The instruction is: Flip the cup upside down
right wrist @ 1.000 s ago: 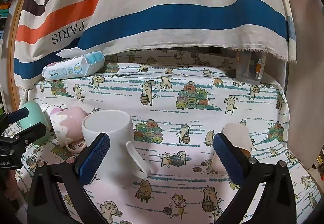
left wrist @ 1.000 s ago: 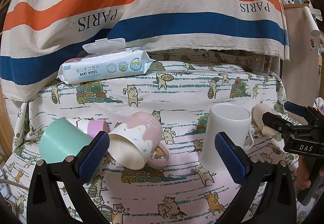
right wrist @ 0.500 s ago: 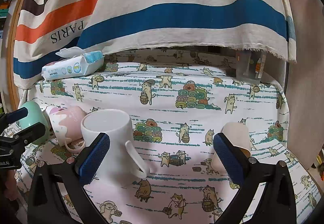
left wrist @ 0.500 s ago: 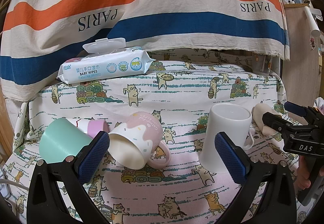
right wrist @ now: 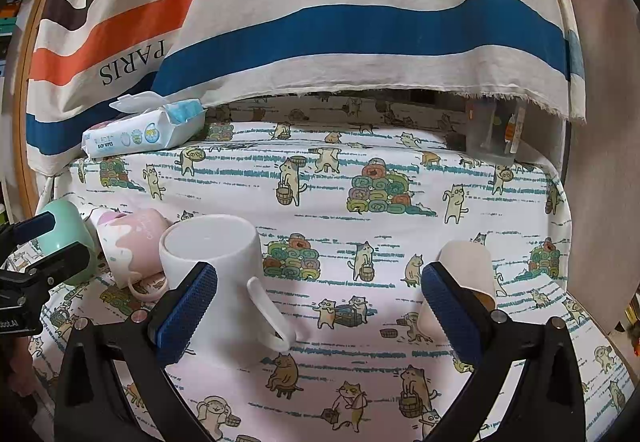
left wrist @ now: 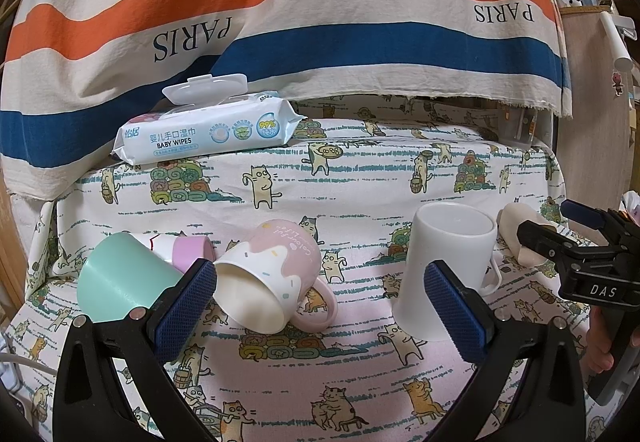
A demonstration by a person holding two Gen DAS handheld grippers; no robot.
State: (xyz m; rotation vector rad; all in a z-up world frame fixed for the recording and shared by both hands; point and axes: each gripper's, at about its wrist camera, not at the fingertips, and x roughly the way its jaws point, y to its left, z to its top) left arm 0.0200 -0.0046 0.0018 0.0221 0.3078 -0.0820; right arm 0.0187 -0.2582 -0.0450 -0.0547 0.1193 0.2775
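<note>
1. Left gripper [left wrist: 320, 306] fingers spread wide, holding nothing; right gripper [right wrist: 320, 312] likewise spread, empty.
2. White mug [left wrist: 448, 266] sits base-up on the cat-print cloth [left wrist: 360, 170], handle toward the right gripper.
3. Pink mug [left wrist: 272, 278] on its side just left; mint cup [left wrist: 120, 282] tipped beyond.
4. Beige cup [right wrist: 464, 274] lies right.
5. Baby wipes pack [left wrist: 204, 134] at back.

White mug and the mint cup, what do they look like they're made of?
White mug: probably glazed ceramic, judging by its thick wall, smooth soft sheen and moulded loop handle. Mint cup: likely matte plastic, with its thin even wall, dull finish and no handle. Neither is certain.
</note>
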